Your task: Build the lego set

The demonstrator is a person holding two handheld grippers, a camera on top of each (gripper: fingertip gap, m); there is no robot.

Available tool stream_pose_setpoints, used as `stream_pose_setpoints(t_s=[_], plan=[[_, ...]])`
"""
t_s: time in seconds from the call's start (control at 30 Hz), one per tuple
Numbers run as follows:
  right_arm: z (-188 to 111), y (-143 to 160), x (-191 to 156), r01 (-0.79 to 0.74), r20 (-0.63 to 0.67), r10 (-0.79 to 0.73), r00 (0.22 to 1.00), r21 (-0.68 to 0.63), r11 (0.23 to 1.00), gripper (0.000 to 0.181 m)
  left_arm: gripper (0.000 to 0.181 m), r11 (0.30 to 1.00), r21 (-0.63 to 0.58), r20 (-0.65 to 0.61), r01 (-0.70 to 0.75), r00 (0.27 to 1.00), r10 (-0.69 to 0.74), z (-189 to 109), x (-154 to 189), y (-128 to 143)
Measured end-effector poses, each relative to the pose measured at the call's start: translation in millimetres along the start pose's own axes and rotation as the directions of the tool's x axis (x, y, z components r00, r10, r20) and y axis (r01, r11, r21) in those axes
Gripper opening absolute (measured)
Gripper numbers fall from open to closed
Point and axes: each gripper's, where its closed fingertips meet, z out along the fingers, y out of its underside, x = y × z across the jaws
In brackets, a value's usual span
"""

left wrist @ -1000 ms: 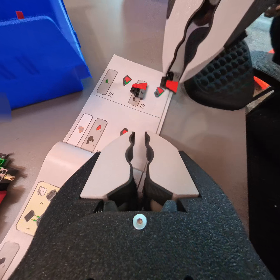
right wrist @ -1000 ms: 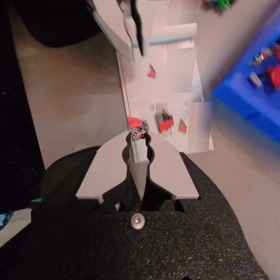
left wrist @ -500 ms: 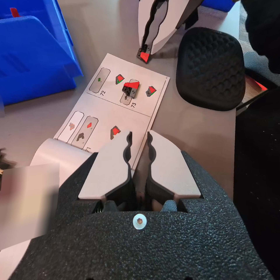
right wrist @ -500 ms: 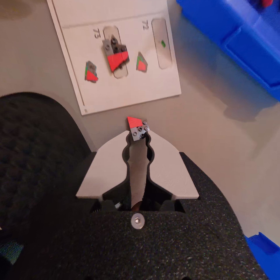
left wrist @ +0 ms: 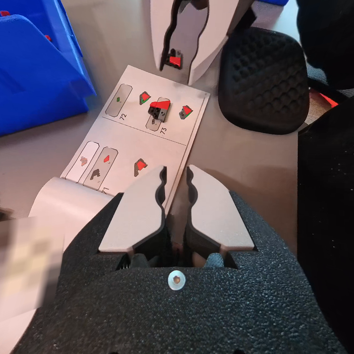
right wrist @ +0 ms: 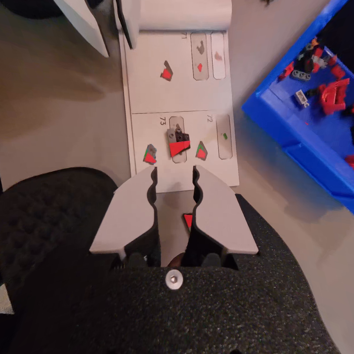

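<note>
A small red and dark lego piece (left wrist: 175, 61) lies on the grey table between the open fingers of my right gripper (left wrist: 176, 76), just past the far edge of the instruction booklet (left wrist: 134, 138). In the right wrist view the piece (right wrist: 188, 220) shows partly under the right finger of that gripper (right wrist: 174, 168). A red, black and grey lego assembly (left wrist: 160, 110) rests on the booklet page, and also shows in the right wrist view (right wrist: 179, 142). My left gripper (left wrist: 175, 167) hovers over the booklet's near edge, fingers a little apart and empty.
A blue bin (right wrist: 306, 124) with several red, black and grey lego parts stands beside the booklet (right wrist: 172, 95); it also shows in the left wrist view (left wrist: 28, 76). A black textured pad (left wrist: 264, 86) lies by the booklet's other side. The left gripper (right wrist: 118, 51) shows opposite. The tips of one gripper are about 12 cm away from the tips of the other.
My right gripper has opened and let go of the small red and dark piece, which now lies on the table. It was gripped at the fingertips before. The left gripper has barely moved.
</note>
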Motion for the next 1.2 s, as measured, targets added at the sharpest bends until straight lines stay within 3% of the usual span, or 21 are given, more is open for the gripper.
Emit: stream_pose_setpoints(t_s=[0.17, 0.27, 0.4, 0.5, 0.83, 0.93, 1.0, 1.1, 1.2], plan=[[-12, 50, 19, -0.067, -0.044, 0.057, 0.997, -0.271, 0.96, 0.033, 0.019, 1.0, 0.014, -0.003, -0.023, 1.0, 0.023, -3, 4, -1], [-26, 62, 25, -0.098, -0.054, 0.085, 0.995, -0.307, 0.947, 0.039, 0.018, 0.999, 0.031, -0.005, -0.038, 0.999, 0.038, -4, 5, -1], [-16, 65, 27, -0.051, -0.011, 0.05, 0.999, -0.345, 0.937, 0.043, 0.018, 0.999, 0.035, -0.021, -0.04, 0.999, 0.04, -2, 4, -2], [-10, 75, 31, -0.045, 0.028, 0.061, 0.998, -0.394, 0.918, 0.027, 0.018, 0.997, 0.049, -0.025, -0.054, 0.998, 0.055, -3, 5, -4], [-23, 113, 156, -0.183, -0.133, 0.133, 0.982, -0.499, 0.847, 0.026, 0.017, 0.996, 0.072, -0.021, -0.051, 0.998, 0.052, -10, 4, -4], [-28, 119, 172, -0.232, -0.144, 0.184, 0.972, -0.5, 0.834, 0.032, 0.017, 0.997, 0.07, -0.01, -0.035, 0.999, 0.035, -12, 2, -3], [-38, 107, 169, -0.279, -0.179, 0.22, 0.959, -0.454, 0.846, 0.044, 0.017, 0.998, 0.053, 0.015, -0.025, 1.0, 0.024, -12, -4, -1], [-46, 54, 136, -0.224, -0.168, 0.183, 0.969, -0.277, 0.934, 0.047, 0.015, 1.0, 0.01, 0.07, 0.0, 0.998, -0.001, -11, -16, 5], [-30, -18, 55, -0.052, 0.059, 0.052, 0.997, -0.003, 0.999, 0.05, 0.007, 0.996, -0.074, 0.128, 0.05, 0.991, -0.04, -7, -29, 15]])
